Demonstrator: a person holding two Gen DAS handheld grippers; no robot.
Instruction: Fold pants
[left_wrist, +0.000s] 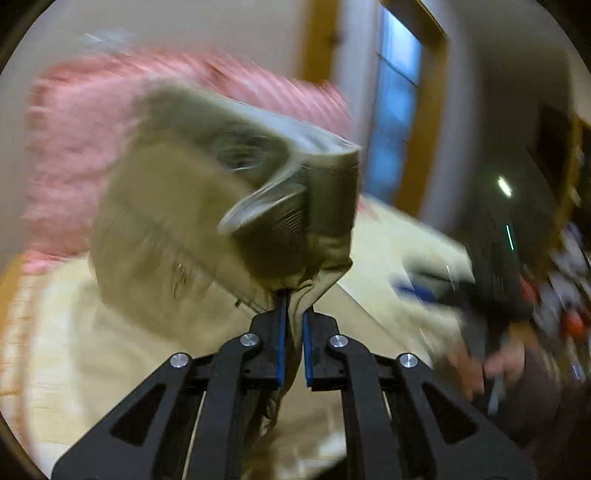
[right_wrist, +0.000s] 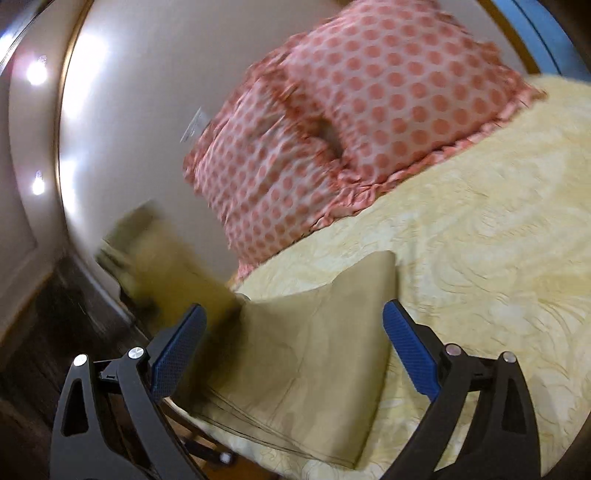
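Left gripper is clamped tight on a bunch of olive fabric, the blue pads pinching the pants right at the tips. The cloth balloons up above the fingers, lifted off the bed, and the whole picture is smeared with motion blur. Behind the pants sits a pink pillow, leaning on the wall at the head of the bed. To the right of the pants, a blurred hand shows at the edge of the bed.

Over on the right wrist view, the right gripper is spread wide, nothing between its blue pads. The pants lie between those fingers on the yellow bedspread, draped at the near edge of the bed, with one blurred part raised to the left, over the edge. Two pink dotted pillows stand at the head of the bed, well apart from the pants.
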